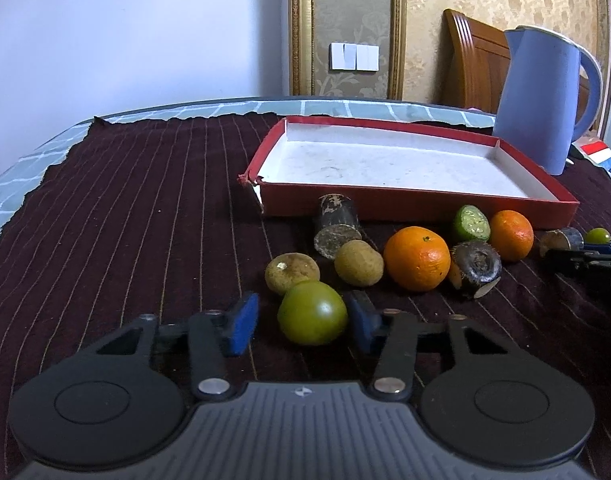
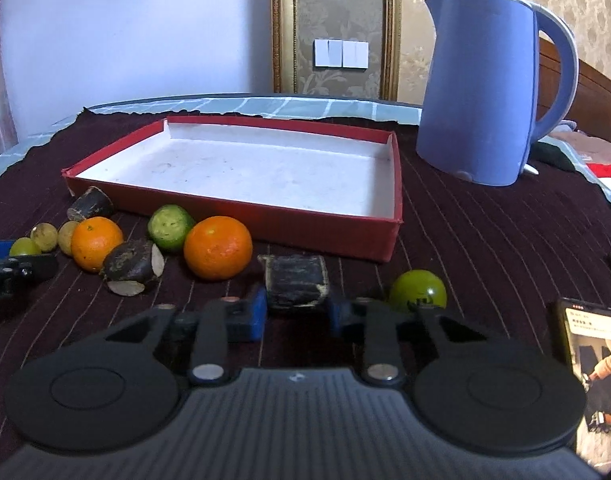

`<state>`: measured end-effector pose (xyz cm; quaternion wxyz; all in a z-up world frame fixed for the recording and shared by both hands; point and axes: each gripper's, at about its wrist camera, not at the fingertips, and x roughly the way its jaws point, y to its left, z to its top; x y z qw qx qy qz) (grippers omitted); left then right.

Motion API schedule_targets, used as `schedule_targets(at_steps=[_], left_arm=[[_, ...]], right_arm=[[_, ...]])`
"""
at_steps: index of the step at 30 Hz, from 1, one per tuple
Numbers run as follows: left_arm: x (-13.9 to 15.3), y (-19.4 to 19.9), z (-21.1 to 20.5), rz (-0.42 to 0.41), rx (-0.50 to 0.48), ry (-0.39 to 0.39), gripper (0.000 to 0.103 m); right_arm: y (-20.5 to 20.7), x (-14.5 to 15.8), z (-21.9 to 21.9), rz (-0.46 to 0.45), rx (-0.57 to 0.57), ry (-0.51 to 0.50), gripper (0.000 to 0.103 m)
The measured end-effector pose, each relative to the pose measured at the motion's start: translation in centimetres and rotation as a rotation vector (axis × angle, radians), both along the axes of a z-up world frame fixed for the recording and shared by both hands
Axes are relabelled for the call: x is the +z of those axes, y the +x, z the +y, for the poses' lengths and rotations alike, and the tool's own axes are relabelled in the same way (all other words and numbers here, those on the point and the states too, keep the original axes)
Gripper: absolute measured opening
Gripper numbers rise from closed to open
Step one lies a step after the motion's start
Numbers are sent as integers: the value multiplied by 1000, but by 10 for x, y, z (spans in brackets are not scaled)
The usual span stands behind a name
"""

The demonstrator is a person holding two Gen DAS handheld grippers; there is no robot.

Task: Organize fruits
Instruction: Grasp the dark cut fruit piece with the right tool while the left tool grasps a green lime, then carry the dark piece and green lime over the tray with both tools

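In the left wrist view, the left gripper [image 1: 303, 318] is sitting low in the centre of the frame with its jaws apart around a green round fruit [image 1: 312, 312]; the blue pad on the right seems to be touching the fruit, while a small gap is showing at the left pad, so it is not gripping yet. In the right wrist view, the right gripper [image 2: 295, 312] is also standing open at lower centre, its blue pads on both sides of a dark cut piece [image 2: 296, 285], and I cannot tell if they are pressing it. Just to the right of it another green fruit [image 2: 418, 291] is lying. Further out, toward the middle of the frames, two oranges [image 1: 417, 258], two brownish small fruits [image 1: 359, 262], a cut lime [image 1: 471, 223] and more dark pieces are lying close together on the striped cloth [image 1: 145, 200] of the worktop. Behind them, in the centre, the red tray [image 1: 425, 202] is waiting without any fruit inside, and a blue kettle [image 2: 485, 92] is standing at the upper right. The risk I am judging here: the green fruit is round and smooth, so an uneven closing could be pushing it forward into the brownish fruits and making them roll. Also the two grippers are working near each other, and lifting toward the tray could be knocking its low front wall.
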<state>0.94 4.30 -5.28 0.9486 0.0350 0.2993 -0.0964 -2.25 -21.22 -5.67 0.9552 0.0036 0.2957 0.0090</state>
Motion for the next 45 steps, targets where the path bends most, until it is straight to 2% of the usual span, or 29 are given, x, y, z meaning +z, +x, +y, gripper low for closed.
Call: schedule_targets(at_steps=[3, 13, 20, 30, 35, 45], left_arm=[[0, -2, 1, -2, -16, -11, 33], [1, -5, 8, -11, -30, -41, 33], [11, -9, 6, -44, -30, -41, 33], [33, 3, -31, -103, -60, 20, 33], [43, 15, -49, -123, -69, 26, 33], [46, 40, -73, -125, -70, 55, 33]], right_arm=[[-4, 0, 0, -2, -4, -6, 28], [-14, 2, -2, -21, -27, 7, 28], [-21, 13, -1, -71, -29, 15, 28], [-12, 19, 8, -82, -20, 36, 28], [-5, 24, 12, -98, -24, 43, 28], [7, 41, 19, -140, -20, 39, 28]])
